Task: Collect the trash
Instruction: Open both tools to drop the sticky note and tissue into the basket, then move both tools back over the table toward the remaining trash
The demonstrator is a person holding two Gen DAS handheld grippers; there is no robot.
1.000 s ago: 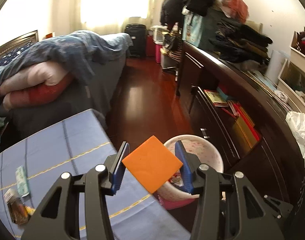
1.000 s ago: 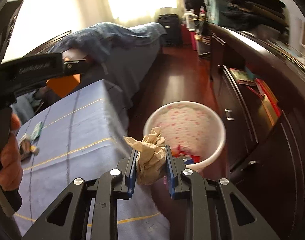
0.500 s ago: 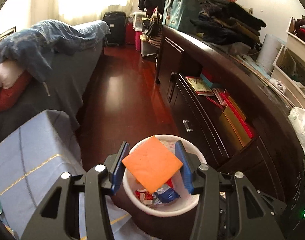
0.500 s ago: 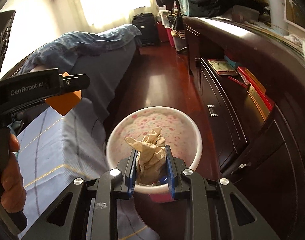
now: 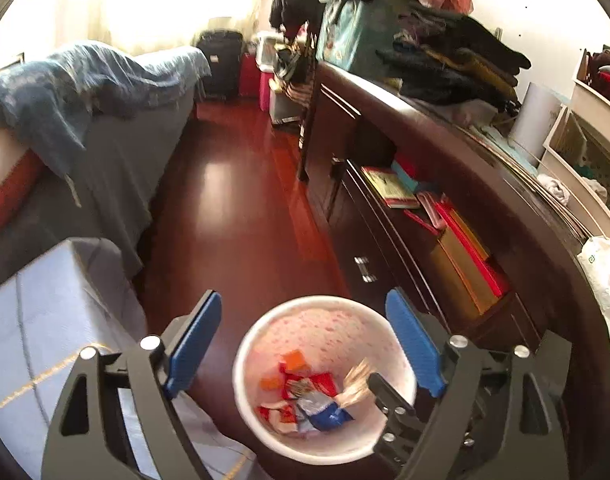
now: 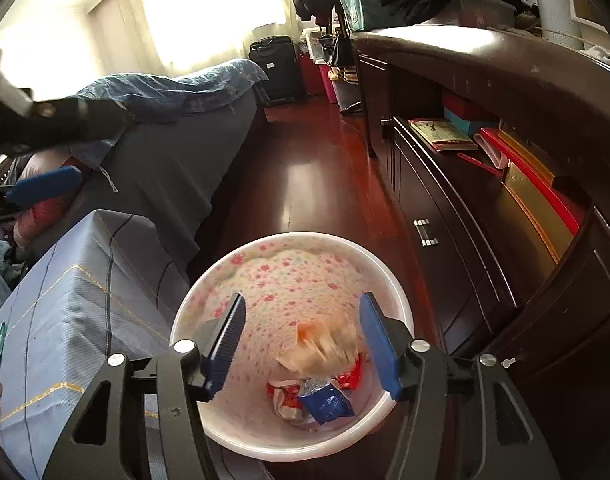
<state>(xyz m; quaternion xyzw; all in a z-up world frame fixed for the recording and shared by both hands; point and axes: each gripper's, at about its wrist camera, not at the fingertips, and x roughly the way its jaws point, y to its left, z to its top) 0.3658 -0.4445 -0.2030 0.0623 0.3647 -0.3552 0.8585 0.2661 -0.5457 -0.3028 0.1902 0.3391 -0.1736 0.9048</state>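
Observation:
A white bin with pink flowers (image 5: pixel 329 328) (image 6: pixel 289 272) stands on the floor under both grippers. My left gripper (image 5: pixel 303 296) hangs over it, its jaws opening wide with nothing between them. The orange paper (image 5: pixel 293 360) lies inside among red and blue wrappers (image 5: pixel 325 412). My right gripper (image 6: pixel 303 297) is also opening above the bin. The crumpled brown paper (image 6: pixel 325 350), blurred, drops free below its pads onto the wrappers (image 6: pixel 325 400). In the left wrist view the same brown paper (image 5: pixel 359 378) shows beside a right finger (image 5: pixel 385 396). The left gripper (image 6: pixel 101 146) shows at upper left in the right wrist view.
A table under a blue cloth (image 5: pixel 45 320) (image 6: pixel 65 300) stands left of the bin, with a green wrapper (image 6: pixel 1 332) at its far left. A dark dresser (image 5: pixel 425 160) runs along the right. A bed (image 5: pixel 105 160) lies behind the table, red floor between.
Both grippers swung from over the table to above the bin and sank. Both opened: the orange paper and the crumpled brown paper left the pads and fell into the bin.

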